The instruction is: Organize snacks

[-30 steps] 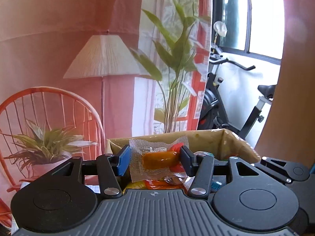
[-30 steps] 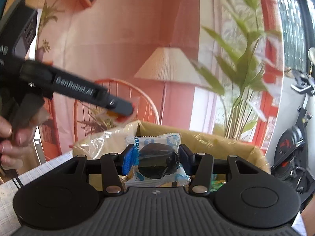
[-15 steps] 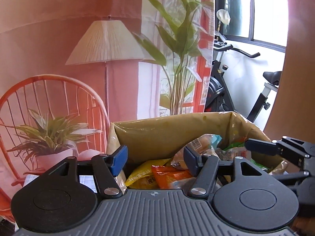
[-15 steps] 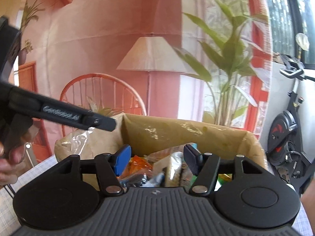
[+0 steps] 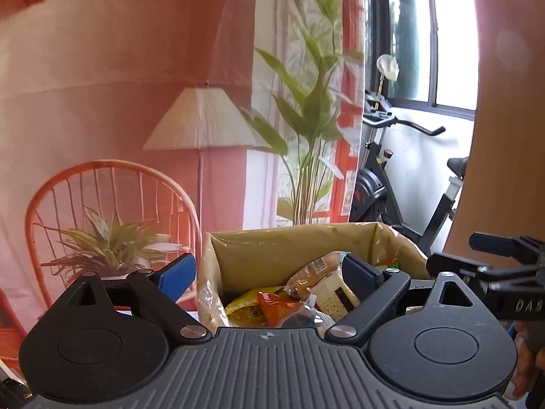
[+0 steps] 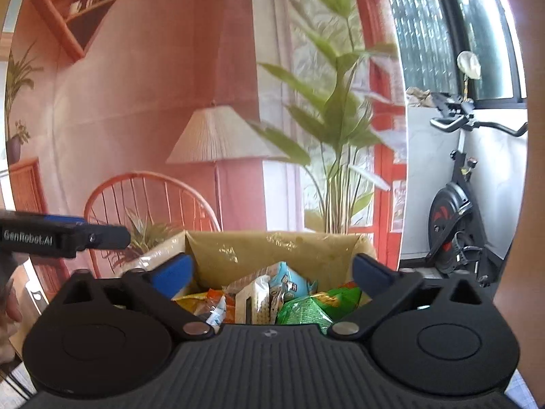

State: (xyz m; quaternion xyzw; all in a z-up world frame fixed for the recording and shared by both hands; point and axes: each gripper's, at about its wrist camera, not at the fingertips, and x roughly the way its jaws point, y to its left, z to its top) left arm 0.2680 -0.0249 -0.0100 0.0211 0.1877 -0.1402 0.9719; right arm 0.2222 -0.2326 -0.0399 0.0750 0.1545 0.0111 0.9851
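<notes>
left gripper point(image 5: 270, 272): opening, empty | right gripper point(image 6: 272, 271): opening, apparently empty

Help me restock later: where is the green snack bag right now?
In the right wrist view the green snack bag lies inside the cardboard box, at its right side, just right of the blue packet.

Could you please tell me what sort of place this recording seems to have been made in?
Probably a room in a home, partly dressed with a printed backdrop picturing a lamp and wicker chair. A real exercise bike stands by a window, and a cardboard box full of snack packets sits in front.
</notes>
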